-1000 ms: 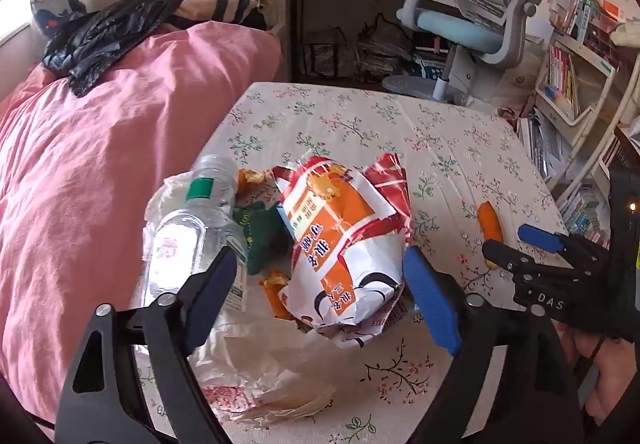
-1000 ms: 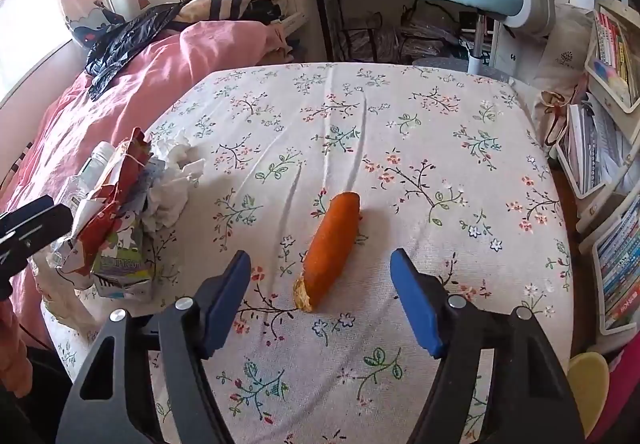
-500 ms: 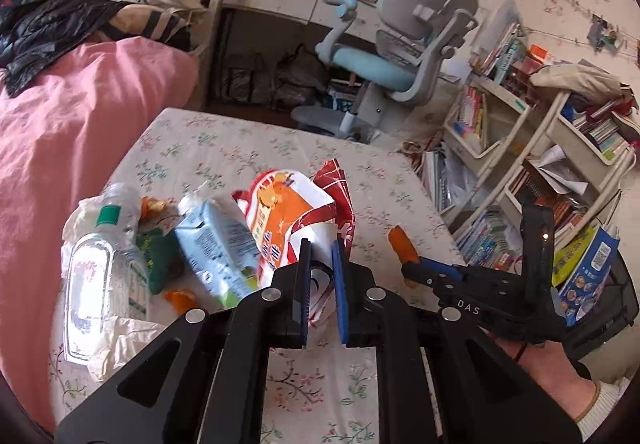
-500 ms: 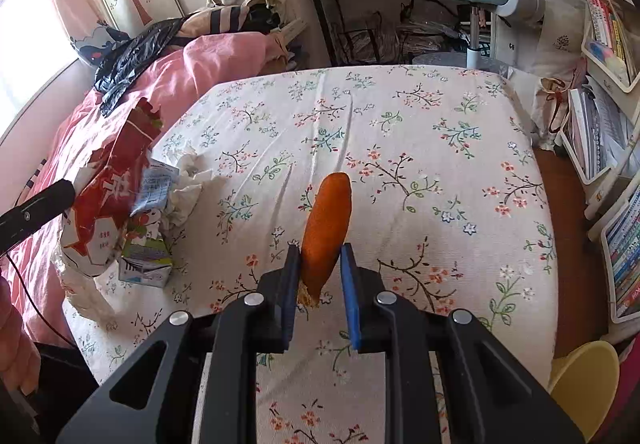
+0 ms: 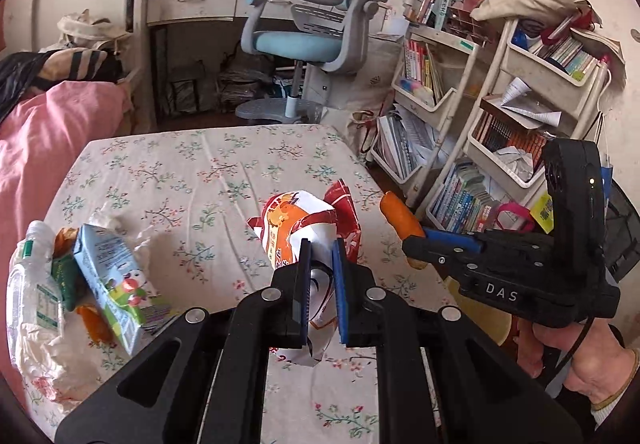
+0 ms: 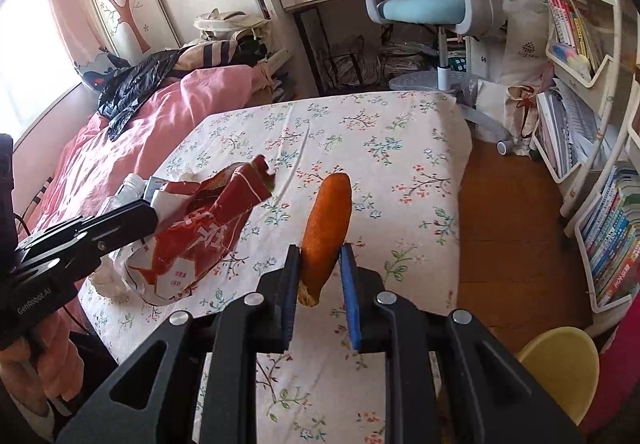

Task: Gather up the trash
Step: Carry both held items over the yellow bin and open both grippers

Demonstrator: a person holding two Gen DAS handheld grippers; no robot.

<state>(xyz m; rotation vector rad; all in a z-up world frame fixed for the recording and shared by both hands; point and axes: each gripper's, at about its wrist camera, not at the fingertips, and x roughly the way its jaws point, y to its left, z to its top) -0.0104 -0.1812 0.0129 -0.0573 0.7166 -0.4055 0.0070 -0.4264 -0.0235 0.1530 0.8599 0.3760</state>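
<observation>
My left gripper (image 5: 320,256) is shut on a red, orange and white snack bag (image 5: 296,224) and holds it above the floral tablecloth (image 5: 192,172). The bag also shows in the right wrist view (image 6: 200,236), with the left gripper (image 6: 132,220) clamped on it. My right gripper (image 6: 320,264) is shut on an orange carrot piece (image 6: 326,220), lifted off the cloth. The carrot piece also shows in the left wrist view (image 5: 400,220), in the right gripper (image 5: 420,240). A pile of trash stays at the table's left: a plastic bottle (image 5: 28,276), a blue drink carton (image 5: 112,276), crumpled white plastic (image 5: 36,360).
A pink quilt (image 6: 132,132) covers the bed on the left. A grey-blue desk chair (image 5: 316,28) stands behind the table. Shelves of books (image 5: 500,132) stand on the right. A yellow stool (image 6: 560,364) is low at the right.
Both grippers closed from open, the left on the snack bag and the right on the carrot piece. Both have lifted their loads off the cloth and moved to the right.
</observation>
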